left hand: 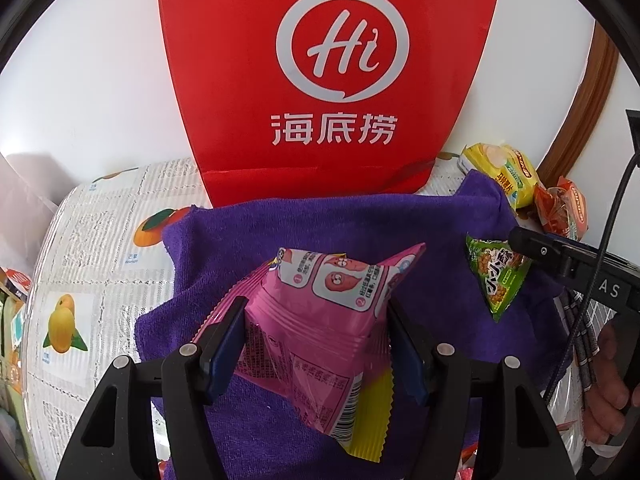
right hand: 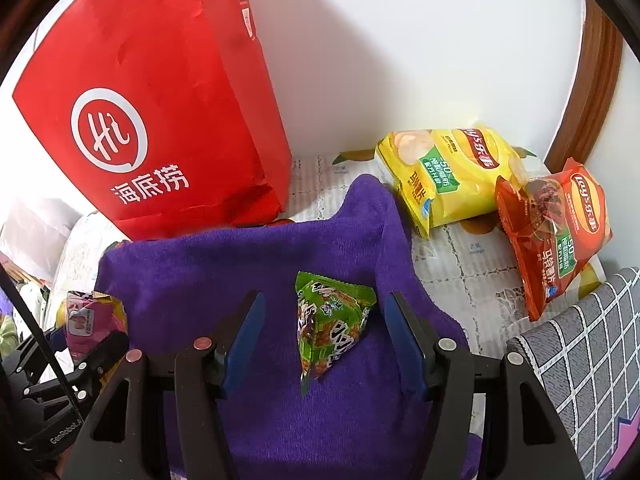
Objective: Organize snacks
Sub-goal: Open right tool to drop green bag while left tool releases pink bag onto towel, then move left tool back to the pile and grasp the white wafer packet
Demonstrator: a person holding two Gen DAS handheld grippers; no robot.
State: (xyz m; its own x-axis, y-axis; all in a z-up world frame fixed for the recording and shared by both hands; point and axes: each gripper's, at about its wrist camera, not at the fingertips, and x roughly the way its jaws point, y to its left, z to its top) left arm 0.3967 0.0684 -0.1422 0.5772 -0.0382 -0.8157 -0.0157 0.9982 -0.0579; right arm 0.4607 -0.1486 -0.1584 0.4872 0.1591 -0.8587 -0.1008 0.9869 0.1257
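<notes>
Now left gripper (left hand: pixel 316 320) level, clamping pink packet (left hand: pixel 320 328); right gripper (right hand: pixel 324 316) fingers apart, straddling green packet (right hand: pixel 330 324).

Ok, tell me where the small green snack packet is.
The green packet lies on the purple towel, between the right gripper and its open fingers, right of the pink packet.

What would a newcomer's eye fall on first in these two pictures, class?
First, the tall red paper bag with a white logo standing against the wall behind the purple towel. Next, the pink snack packet between the left gripper's fingers, and the small green triangular packet lying on the towel between the right gripper's open fingers.
</notes>
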